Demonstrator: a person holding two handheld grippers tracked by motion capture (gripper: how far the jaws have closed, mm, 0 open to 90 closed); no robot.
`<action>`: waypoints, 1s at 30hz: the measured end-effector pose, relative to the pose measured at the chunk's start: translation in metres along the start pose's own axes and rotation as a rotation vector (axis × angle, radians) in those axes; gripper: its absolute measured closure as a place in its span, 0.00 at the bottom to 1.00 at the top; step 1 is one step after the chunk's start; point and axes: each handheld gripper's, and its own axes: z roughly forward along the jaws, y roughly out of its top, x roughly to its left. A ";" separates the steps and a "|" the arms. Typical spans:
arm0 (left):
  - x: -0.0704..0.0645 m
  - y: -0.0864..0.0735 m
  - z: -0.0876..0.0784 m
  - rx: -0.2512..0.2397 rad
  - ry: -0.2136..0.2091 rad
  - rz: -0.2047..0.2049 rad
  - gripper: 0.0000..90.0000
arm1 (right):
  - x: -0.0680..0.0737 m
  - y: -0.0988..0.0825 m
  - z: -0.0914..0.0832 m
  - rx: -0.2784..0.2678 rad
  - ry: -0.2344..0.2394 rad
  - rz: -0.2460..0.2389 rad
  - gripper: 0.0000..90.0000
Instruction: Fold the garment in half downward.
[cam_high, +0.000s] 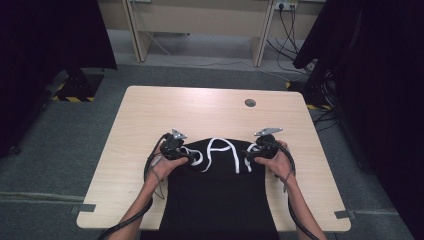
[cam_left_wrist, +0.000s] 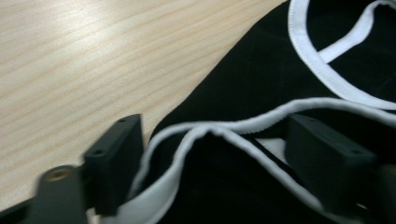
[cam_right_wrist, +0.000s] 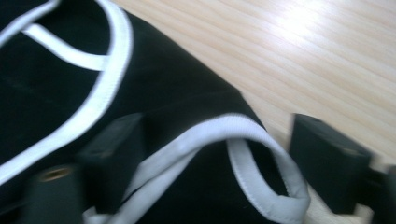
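A black garment with white trim (cam_high: 220, 180) lay flat on the wooden table (cam_high: 150, 115), its trimmed shoulder end near the table's middle and its body running toward 6 o'clock, over the near edge. The left gripper (cam_high: 192, 159) stood at the garment's shoulder toward 9 o'clock, and the right gripper (cam_high: 246, 159) at the opposite shoulder toward 3 o'clock. In the left gripper view the jaws stood apart with a fold of white-trimmed strap (cam_left_wrist: 196, 135) between them; the pads did not appear to press the cloth. In the right gripper view the jaws were likewise apart, straddling a loop of white trim (cam_right_wrist: 261, 158), the right-hand jaw clear of it. Judged from this, the work was at an early stage: both shoulders had been reached and bracketed, but neither was yet gripped, and any lifting, folding or spreading remained to be done. The garment showed no fold in its body. Open tabletop extended toward 12 o'clock, bare except for a small round cable port (cam_high: 250, 103), with narrower bare strips at 9 and 3 o'clock. The overhang at the near edge could drag as the cloth was moved. Dark curtains and cables stood well apart from the table.
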 end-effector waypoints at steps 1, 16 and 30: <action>-0.001 0.000 -0.001 -0.005 -0.009 0.005 0.35 | 0.001 0.000 -0.001 -0.006 0.011 -0.013 0.36; -0.006 -0.003 -0.005 -0.071 -0.078 0.001 0.87 | 0.009 0.002 -0.011 -0.044 0.096 -0.040 0.89; 0.004 0.010 -0.014 -0.101 -0.050 -0.019 0.91 | 0.006 0.016 -0.029 -0.096 0.092 -0.061 0.91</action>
